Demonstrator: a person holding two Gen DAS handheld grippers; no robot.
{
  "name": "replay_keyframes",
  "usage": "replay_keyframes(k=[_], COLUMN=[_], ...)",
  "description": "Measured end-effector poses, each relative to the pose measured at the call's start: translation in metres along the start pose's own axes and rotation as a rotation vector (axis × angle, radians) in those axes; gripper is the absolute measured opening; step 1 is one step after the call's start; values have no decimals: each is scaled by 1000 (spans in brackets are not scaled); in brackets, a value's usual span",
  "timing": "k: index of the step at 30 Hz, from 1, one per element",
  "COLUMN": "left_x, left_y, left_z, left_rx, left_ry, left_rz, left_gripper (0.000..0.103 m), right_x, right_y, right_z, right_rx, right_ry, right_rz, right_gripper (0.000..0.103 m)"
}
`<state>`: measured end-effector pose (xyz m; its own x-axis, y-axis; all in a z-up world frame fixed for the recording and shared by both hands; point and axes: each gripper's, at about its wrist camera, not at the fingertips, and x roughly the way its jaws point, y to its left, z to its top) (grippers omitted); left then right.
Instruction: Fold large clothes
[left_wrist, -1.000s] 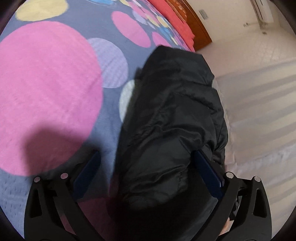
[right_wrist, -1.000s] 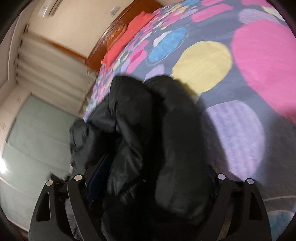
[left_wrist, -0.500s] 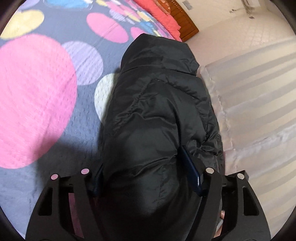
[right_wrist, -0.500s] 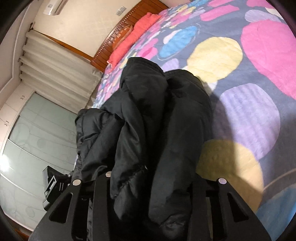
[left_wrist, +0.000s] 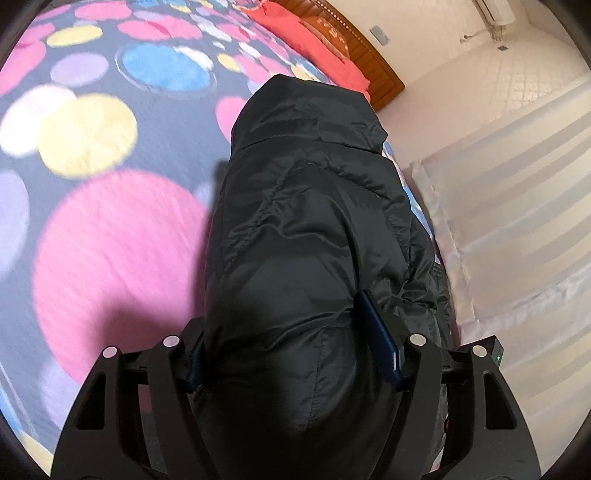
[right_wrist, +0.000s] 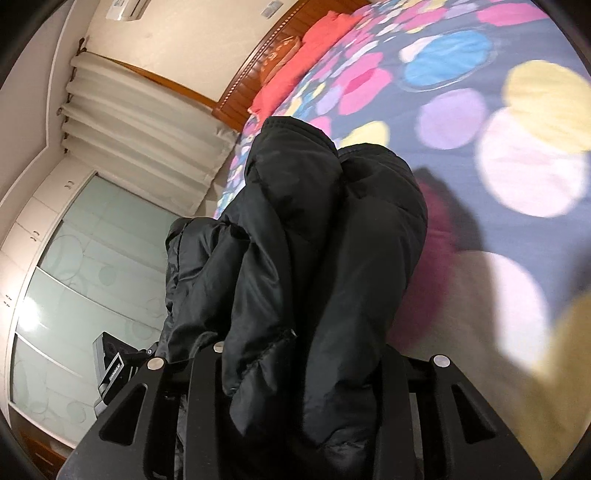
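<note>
A bulky black padded jacket (left_wrist: 314, 236) is filling the space ahead of both grippers. Open polka-dot quilted bedspread (left_wrist: 103, 192) is lying free to one side — the pleated cream curtain (right_wrist: 147, 122) and frosted glass wardrobe doors (right_wrist: 85, 258) are closing off the other.

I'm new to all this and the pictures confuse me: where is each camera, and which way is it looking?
Left wrist: rides the left gripper, looking along its jaws at the black jacket over the spotted bedspread.
Right wrist: rides the right gripper, facing the same jacket, wardrobe behind.
Shared: jacket, bedspread, red pillows.
</note>
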<state>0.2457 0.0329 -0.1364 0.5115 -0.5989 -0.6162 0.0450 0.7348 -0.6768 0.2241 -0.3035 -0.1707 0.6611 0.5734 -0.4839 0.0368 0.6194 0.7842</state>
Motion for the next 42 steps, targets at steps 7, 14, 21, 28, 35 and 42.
replay_keyframes(k=[7, 14, 21, 28, 35, 42], left_x=[9, 18, 15, -3, -30, -32], left_y=[17, 34, 41, 41, 58, 59], left_z=[28, 27, 27, 16, -25, -61], left_rx=[12, -7, -13, 16, -64, -80], left_ry=[0, 5, 4, -2, 26, 32], left_rz=[53, 53, 43, 31, -75, -131], left_gripper=[69, 70, 72, 88, 92, 95], right_x=[48, 57, 52, 45, 18, 14], right_y=[11, -2, -6, -2, -5, 0], right_z=[12, 11, 5, 5, -21, -51], right_rx=[24, 54, 54, 0, -12, -56], right_ry=[23, 31, 29, 31, 59, 82], right_rz=[4, -35, -77, -142, -134, -123], right_gripper=[33, 33, 46, 68, 73, 75])
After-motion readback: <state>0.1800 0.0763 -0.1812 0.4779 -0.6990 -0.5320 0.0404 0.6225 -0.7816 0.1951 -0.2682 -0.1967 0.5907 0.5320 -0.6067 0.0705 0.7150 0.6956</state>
